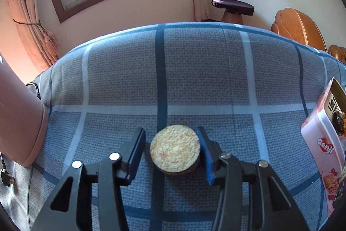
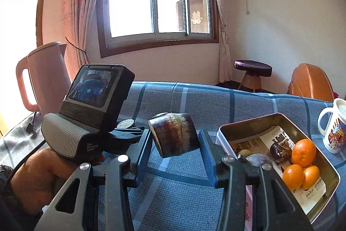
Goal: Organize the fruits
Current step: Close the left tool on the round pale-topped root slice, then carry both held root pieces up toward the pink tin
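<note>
In the left wrist view a short sugarcane piece with a pale cut top stands upright on the blue checked cloth. My left gripper is open around it; the right finger touches it, the left finger stands apart. In the right wrist view my right gripper is open around a dark sugarcane chunk, with gaps on both sides. A metal tin at the right holds three oranges and a dark round fruit. The left gripper's body is at the left.
A pink kettle stands at the far left of the table, with a plug lying beside it. A white printed mug stands right of the tin. A pink snack box is at the right edge. A stool and wooden chairs stand beyond the table.
</note>
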A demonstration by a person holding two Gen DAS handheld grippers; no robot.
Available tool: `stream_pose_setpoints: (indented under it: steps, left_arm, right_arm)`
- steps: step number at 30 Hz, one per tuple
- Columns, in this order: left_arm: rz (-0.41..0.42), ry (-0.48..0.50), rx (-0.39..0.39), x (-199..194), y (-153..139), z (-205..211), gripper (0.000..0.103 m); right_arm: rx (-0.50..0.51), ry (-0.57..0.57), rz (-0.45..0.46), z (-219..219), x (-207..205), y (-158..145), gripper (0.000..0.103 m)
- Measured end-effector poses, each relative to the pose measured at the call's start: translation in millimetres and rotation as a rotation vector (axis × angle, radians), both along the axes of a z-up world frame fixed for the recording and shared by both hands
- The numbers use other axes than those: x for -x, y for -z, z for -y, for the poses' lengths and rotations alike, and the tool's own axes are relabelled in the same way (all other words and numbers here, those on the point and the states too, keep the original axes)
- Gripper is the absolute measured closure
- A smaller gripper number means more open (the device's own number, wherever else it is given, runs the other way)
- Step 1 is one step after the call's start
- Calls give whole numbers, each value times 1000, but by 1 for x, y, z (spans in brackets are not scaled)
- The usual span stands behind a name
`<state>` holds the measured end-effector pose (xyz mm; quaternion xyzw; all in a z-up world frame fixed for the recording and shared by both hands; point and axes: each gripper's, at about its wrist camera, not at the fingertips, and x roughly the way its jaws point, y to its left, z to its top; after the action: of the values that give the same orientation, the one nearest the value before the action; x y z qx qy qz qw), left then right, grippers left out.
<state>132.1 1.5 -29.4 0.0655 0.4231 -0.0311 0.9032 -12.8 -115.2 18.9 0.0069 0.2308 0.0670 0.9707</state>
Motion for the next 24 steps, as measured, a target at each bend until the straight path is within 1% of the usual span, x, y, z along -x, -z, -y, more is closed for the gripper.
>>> stream_pose_setpoints:
  steps: [1,4,9,14,16,24]
  left_arm:
    - [-3,13,-3,1,1,2,63]
    - [7,18,-27,4,0,6,64]
    - [15,26,-2,6,-3,4,64]
    - [125,23,-29,28,-16,4,64]
    - [155,17,-36,37,-19,4,64]
    - [202,-41,-5,65,-28,-13,64]
  right_arm:
    - [-1,0,-1,0,0,0,57]
    - [0,5,3,0,0,1,57]
    - [5,13,9,-1,1,1,57]
    - [4,23,20,0,2,1,56]
    - [4,28,27,1,3,1,56]
    - [14,43,56,1,7,-1,56]
